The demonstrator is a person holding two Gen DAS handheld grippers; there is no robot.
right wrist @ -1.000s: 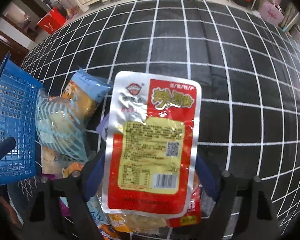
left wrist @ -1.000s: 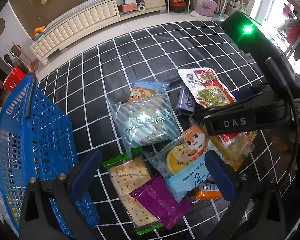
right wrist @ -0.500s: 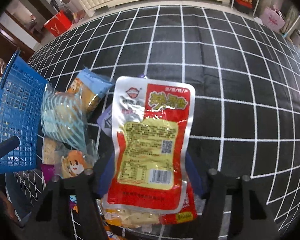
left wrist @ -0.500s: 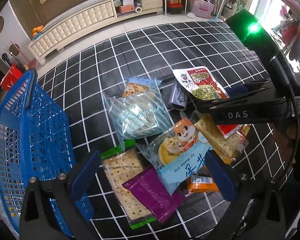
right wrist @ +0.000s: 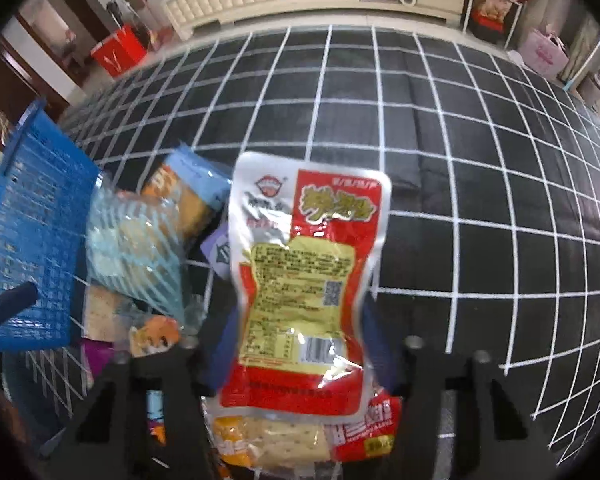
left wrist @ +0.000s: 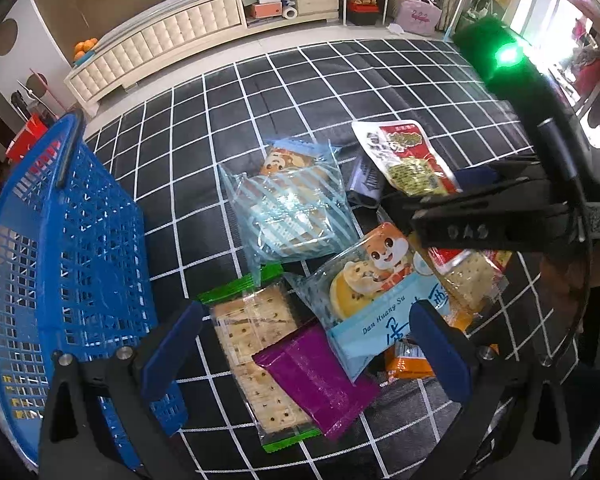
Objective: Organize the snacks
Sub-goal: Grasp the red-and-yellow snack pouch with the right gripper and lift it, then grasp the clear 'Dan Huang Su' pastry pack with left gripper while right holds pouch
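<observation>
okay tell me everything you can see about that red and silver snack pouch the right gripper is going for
The red and silver pouch is a flat, glossy, sealed packet: silver top-left corner with a logo, red panel with yellow lettering, and a yellow label block with small print, a square code and a barcode. Its sides are pinched inward between the closing right gripper, whose fingers press its lower half. It lies over a cracker pack at the pile's edge on the black grid mat.

A basket (left wrist: 68, 248) stood left of a heap of snack packets (left wrist: 324, 264) on a rug (left wrist: 300, 88); behind the rug ran a long cabinet (left wrist: 172, 44).
</observation>
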